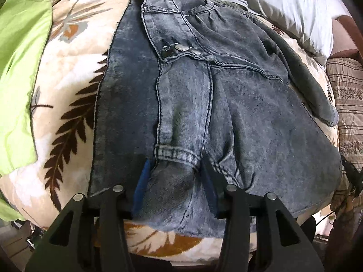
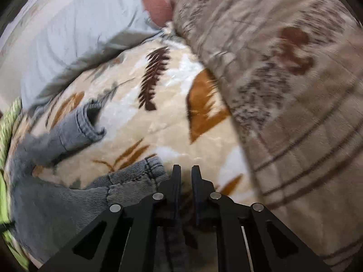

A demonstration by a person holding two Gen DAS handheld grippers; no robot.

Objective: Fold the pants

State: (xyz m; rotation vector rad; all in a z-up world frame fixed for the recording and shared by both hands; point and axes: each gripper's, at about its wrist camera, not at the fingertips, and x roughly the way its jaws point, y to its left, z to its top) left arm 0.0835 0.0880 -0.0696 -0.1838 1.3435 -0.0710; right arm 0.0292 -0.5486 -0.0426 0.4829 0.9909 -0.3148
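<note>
Pants [image 1: 226, 104] lie spread on the leaf-print blanket [image 1: 68, 86] on the bed, waistband away from the left camera. Left tool [image 1: 174, 176] open, straddling a bunched fold at the near edge. Right tool [image 2: 186, 174] nearly closed, empty, beside a hem [image 2: 145, 170].

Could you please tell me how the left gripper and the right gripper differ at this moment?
The left gripper has its fingers spread wide with the jeans bunched between them; the right gripper has its fingers nearly together with nothing seen between them, over the leaf-print blanket beside a hem. Both are black.
</note>
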